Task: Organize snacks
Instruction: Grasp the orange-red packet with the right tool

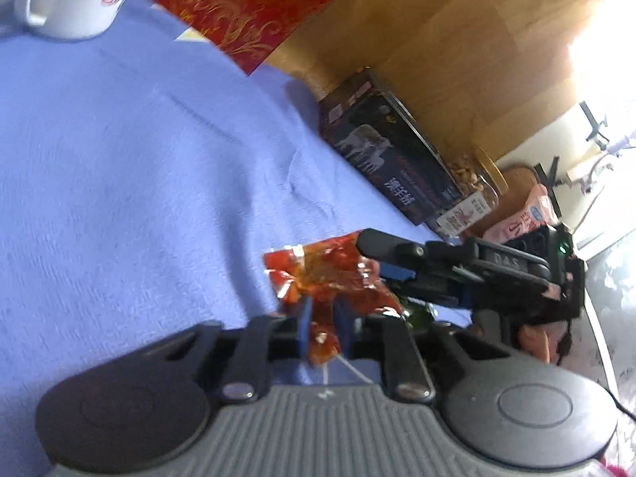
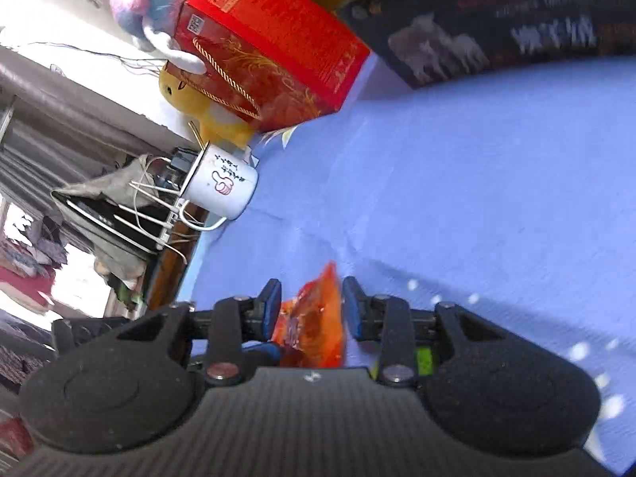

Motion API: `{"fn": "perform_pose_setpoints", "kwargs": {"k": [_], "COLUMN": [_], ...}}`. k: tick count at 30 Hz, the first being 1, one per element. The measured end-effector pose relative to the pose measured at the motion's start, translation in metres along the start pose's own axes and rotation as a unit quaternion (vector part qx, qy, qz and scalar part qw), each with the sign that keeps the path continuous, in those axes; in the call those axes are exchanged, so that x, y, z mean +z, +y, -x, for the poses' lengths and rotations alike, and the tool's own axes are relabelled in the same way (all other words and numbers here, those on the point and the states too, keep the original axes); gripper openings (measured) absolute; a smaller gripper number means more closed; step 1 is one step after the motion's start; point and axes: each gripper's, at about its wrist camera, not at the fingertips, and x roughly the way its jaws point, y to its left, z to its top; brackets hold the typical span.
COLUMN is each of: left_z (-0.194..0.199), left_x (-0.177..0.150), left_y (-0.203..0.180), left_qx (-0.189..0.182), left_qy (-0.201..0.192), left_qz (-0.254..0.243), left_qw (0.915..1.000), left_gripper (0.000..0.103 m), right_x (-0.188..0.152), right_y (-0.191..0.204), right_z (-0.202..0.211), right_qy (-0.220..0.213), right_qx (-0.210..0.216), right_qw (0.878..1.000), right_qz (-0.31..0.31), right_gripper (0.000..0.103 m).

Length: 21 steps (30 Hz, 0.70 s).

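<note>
A crinkly red-orange snack packet (image 1: 330, 274) hangs between both grippers above the blue cloth (image 1: 139, 159). My left gripper (image 1: 322, 330) is shut on the packet's lower end, its blue pads pinching the foil. My right gripper (image 1: 369, 254) reaches in from the right in the left wrist view, its fingers around the packet's other end. In the right wrist view the packet (image 2: 314, 318) sits between the blue pads of my right gripper (image 2: 312, 306), which stand apart with gaps on each side.
A white mug (image 2: 222, 187) stands at the cloth's edge. A red gift box (image 2: 270, 39) and a dark box with sheep (image 1: 389, 151) stand along the back. A nut jar (image 1: 473, 179) lies beyond the dark box.
</note>
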Motion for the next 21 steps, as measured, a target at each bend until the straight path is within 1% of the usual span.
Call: {"fn": "perform_pose_setpoints", "kwargs": {"k": [3, 5, 6, 8, 10, 12, 13, 15, 17, 19, 21], "left_z": [0.000, 0.001, 0.001, 0.003, 0.004, 0.005, 0.006, 0.009, 0.011, 0.013, 0.014], "left_x": [-0.001, -0.003, -0.004, -0.006, -0.009, -0.014, -0.017, -0.022, -0.025, -0.028, -0.030], "left_y": [0.007, 0.008, 0.006, 0.002, -0.002, -0.013, -0.019, -0.030, -0.036, -0.041, -0.048], "left_qx": [-0.012, -0.015, -0.014, -0.010, -0.028, -0.041, -0.040, -0.040, -0.054, -0.084, -0.108], "left_qy": [0.000, -0.003, -0.004, -0.003, 0.009, 0.014, 0.013, 0.011, 0.010, 0.016, 0.019], "left_qz": [0.018, 0.019, 0.015, 0.004, 0.000, -0.016, -0.029, -0.046, -0.045, -0.039, -0.036], "left_qw": [0.9998, 0.9997, 0.9998, 0.9999, 0.9996, 0.9989, 0.9987, 0.9981, 0.9975, 0.9956, 0.9933], "left_gripper": [0.006, 0.006, 0.006, 0.006, 0.016, 0.042, 0.048, 0.071, 0.079, 0.079, 0.079], "right_x": [-0.011, -0.023, -0.029, -0.039, -0.048, -0.060, -0.065, -0.076, -0.089, -0.102, -0.112], "right_y": [0.015, 0.023, 0.026, 0.031, 0.031, 0.029, 0.028, 0.024, 0.017, 0.009, -0.002], "right_z": [0.004, 0.008, 0.010, 0.017, 0.027, 0.038, 0.044, 0.059, 0.076, 0.091, 0.100], "right_qy": [0.003, 0.008, 0.007, -0.005, -0.021, -0.041, -0.049, -0.069, -0.092, -0.115, -0.128], "right_qx": [-0.013, -0.023, -0.030, -0.027, -0.022, -0.023, -0.022, -0.004, 0.022, 0.055, 0.098], "right_qw": [1.000, 0.999, 0.998, 0.998, 0.999, 0.998, 0.998, 0.998, 0.995, 0.991, 0.983], "right_qz": [0.016, 0.038, 0.048, 0.050, 0.038, 0.032, 0.026, 0.004, -0.022, -0.050, -0.086], "right_gripper": [0.036, 0.026, 0.025, 0.018, 0.017, 0.017, 0.017, 0.017, 0.017, 0.017, 0.017]}}
